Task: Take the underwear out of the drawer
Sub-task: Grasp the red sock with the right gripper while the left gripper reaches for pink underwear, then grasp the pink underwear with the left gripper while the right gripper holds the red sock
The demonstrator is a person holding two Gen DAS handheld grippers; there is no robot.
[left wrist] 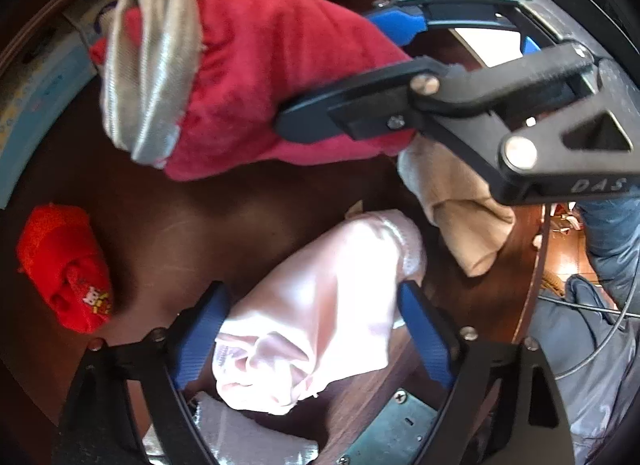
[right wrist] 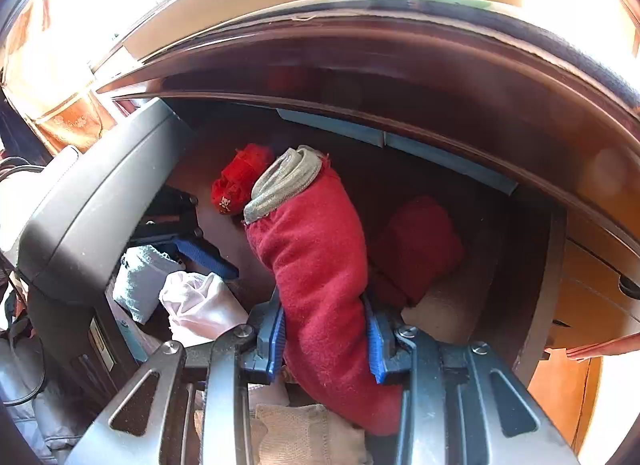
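Dark wood lined the open drawer [left wrist: 168, 225], where bundled garments lay. Its jaws clenched, the right gripper [right wrist: 326, 339] held up a red underwear [right wrist: 316, 265] with a grey waistband. Parted around a pale pink underwear [left wrist: 316, 317] on the drawer floor, the left gripper [left wrist: 312, 329] had not yet pinched it. Nearby sat an orange-red bundle [left wrist: 64, 269].

The only lettering I can read is "DAS", in pale capitals on the black arm of my right gripper [left wrist: 340, 77], seen from the left wrist; print on the blue strip [left wrist: 36, 105] is too blurred.
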